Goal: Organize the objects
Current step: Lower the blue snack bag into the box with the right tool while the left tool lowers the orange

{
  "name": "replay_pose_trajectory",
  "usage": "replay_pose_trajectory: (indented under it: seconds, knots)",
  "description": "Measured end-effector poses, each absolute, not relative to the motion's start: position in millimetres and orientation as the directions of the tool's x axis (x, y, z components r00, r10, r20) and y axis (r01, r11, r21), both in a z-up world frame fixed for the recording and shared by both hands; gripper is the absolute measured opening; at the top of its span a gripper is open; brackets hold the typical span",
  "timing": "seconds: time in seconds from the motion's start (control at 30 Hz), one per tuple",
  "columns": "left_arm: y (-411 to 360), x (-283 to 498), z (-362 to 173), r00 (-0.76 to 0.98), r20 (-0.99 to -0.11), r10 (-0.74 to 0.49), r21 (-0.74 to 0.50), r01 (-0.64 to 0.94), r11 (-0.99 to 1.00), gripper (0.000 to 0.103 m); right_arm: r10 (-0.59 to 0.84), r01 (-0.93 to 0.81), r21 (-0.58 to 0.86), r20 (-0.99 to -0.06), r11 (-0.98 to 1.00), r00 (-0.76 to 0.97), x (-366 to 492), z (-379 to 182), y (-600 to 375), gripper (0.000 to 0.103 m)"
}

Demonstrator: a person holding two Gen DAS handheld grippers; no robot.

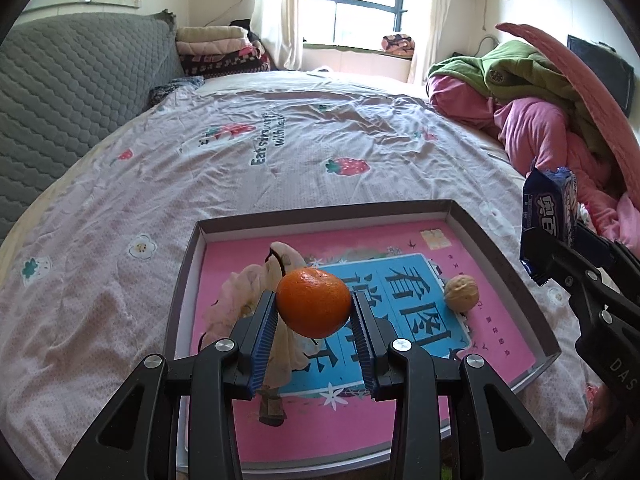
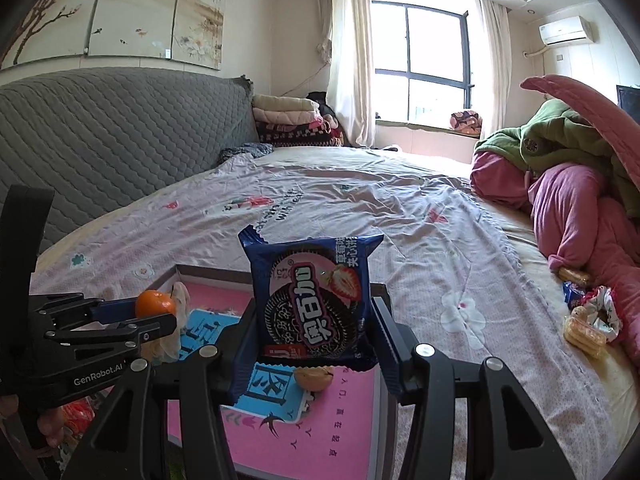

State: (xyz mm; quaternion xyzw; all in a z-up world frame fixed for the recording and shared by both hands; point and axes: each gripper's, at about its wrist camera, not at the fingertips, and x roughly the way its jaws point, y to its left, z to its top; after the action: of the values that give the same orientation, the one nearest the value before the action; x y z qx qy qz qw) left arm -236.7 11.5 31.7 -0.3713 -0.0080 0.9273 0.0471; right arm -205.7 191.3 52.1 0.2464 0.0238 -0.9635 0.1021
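Observation:
My left gripper (image 1: 314,310) is shut on an orange tangerine (image 1: 314,303) and holds it above a shallow box lid (image 1: 500,248) with a pink and blue picture inside. In the lid lie a walnut (image 1: 461,293) and a pale crumpled cloth (image 1: 256,292). My right gripper (image 2: 314,320) is shut on a blue cookie packet (image 2: 314,300) and holds it upright over the lid's right side (image 2: 380,412). The walnut (image 2: 314,378) shows just below the packet. The left gripper with the tangerine (image 2: 155,303) shows at the left of the right wrist view. The packet (image 1: 550,216) shows at the right of the left wrist view.
The lid lies on a bed (image 1: 280,140) with a strawberry-print sheet. A grey quilted headboard (image 1: 72,92) is at the left. A heap of pink and green bedding (image 2: 580,184) is at the right, with several snack packets and a scrunchie (image 2: 588,320) beside it. Folded blankets (image 2: 288,120) are stacked near the window.

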Motion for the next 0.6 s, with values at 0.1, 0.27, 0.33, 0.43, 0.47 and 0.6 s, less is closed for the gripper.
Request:
replay_pose_trajectory:
  seconds: [0.1, 0.27, 0.33, 0.43, 0.47, 0.6]
  knots:
    - [13.6, -236.0, 29.7, -0.715, -0.692, 0.095, -0.046, -0.088, -0.995, 0.038, -0.188, 0.213, 0.007, -0.495, -0.977, -0.848, -205.3, 49.1, 191.4, 0.052]
    - [18.2, -236.6, 24.1, -0.699, -0.708, 0.1, -0.04, -0.102, -0.994, 0.038, -0.195, 0.224, 0.008, -0.526, -0.975, -0.828, -205.7, 42.7, 189.7, 0.052]
    - [19.6, -237.3, 21.3, -0.693, -0.714, 0.098, -0.036, -0.104, -0.994, 0.038, -0.212, 0.236, 0.027, -0.551, -0.971, -0.807, -207.1, 38.6, 190.2, 0.052]
    - [20.9, -237.6, 17.9, -0.685, -0.721, 0.099, -0.035, -0.106, -0.994, 0.038, -0.216, 0.237, 0.041, -0.585, -0.971, -0.782, -209.5, 30.7, 191.1, 0.052]
    - [21.6, -237.5, 17.5, -0.684, -0.723, 0.1, -0.034, -0.109, -0.993, 0.038, -0.211, 0.235, 0.037, -0.595, -0.971, -0.776, -210.5, 28.3, 190.9, 0.052]
    - [23.6, -236.9, 16.4, -0.675, -0.73, 0.108, -0.037, -0.12, -0.992, 0.038, -0.199, 0.238, 0.021, -0.624, -0.971, -0.755, -210.2, 22.3, 187.9, 0.052]
